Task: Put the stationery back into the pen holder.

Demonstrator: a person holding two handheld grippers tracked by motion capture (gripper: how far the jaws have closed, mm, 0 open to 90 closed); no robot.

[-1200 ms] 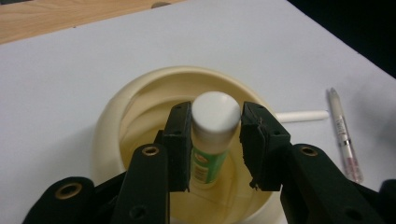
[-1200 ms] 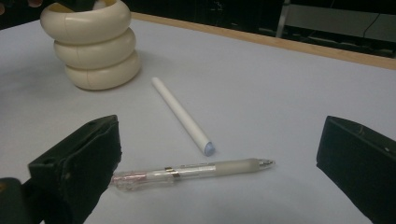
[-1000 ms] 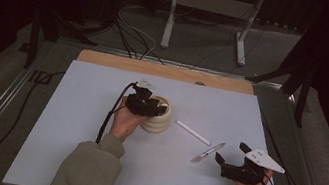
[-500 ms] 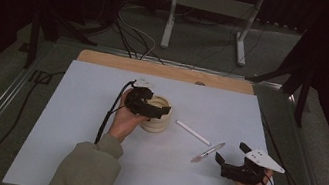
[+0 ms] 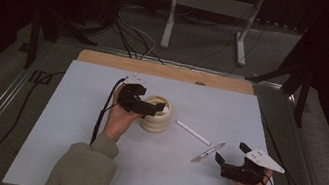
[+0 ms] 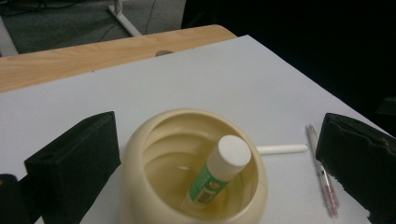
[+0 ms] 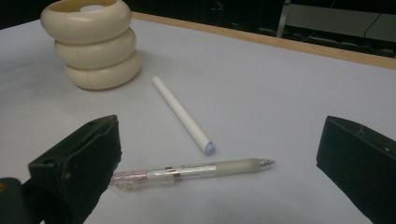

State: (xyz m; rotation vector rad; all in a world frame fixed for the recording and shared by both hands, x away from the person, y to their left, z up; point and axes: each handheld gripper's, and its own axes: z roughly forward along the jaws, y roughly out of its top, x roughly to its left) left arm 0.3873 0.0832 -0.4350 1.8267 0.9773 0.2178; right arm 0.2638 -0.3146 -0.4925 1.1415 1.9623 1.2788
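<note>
The left hand-held gripper [image 6: 215, 154] has just been opening and stands spread astride the cream pot [image 6: 194, 186] mid-worktop, the glue stick [image 6: 219, 170] now leaning inside it, so that item looks stowed, while the right hand-held gripper [image 7: 217, 170] waits spread before the pen [image 7: 196, 171].

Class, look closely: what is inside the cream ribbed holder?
A glue stick with a white cap leans inside the cream ribbed holder. Its base and the holder's floor beneath it are covered.
</note>
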